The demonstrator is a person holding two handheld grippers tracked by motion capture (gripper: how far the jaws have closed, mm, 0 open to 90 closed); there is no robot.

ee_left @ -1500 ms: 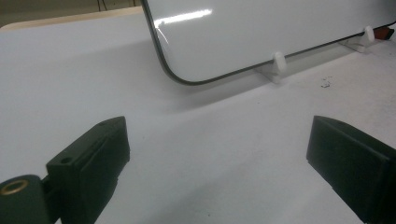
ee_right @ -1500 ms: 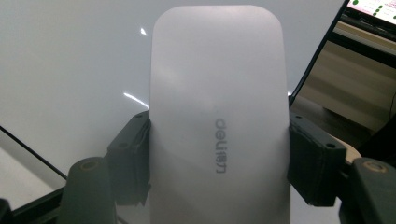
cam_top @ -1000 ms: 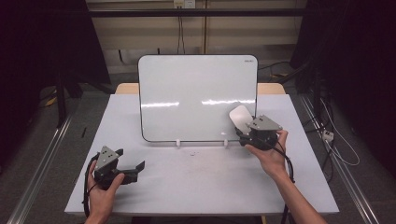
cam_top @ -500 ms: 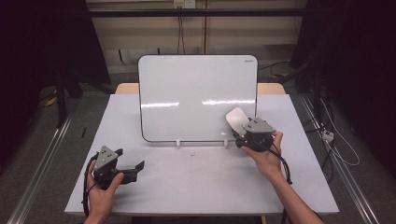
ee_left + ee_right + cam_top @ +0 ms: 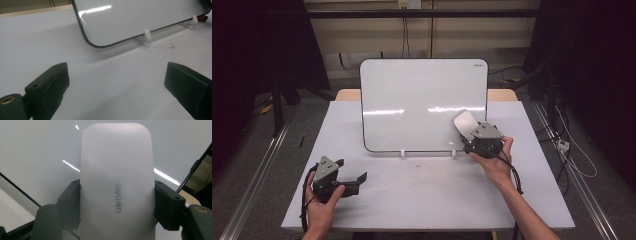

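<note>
Eraser (image 5: 116, 185), white, smooth plastic, looks light, stiff and slick; right claw (image 5: 472, 137) pinches its long sides, pressing it against the whiteboard (image 5: 422, 95); left claw (image 5: 354, 180) gapes wide over the desk (image 5: 422, 200)

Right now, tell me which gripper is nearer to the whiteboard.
Right. The right gripper holds the white eraser up at the whiteboard, by its lower right corner. The left gripper sits open on the table, well in front of the board's lower left corner.
</note>
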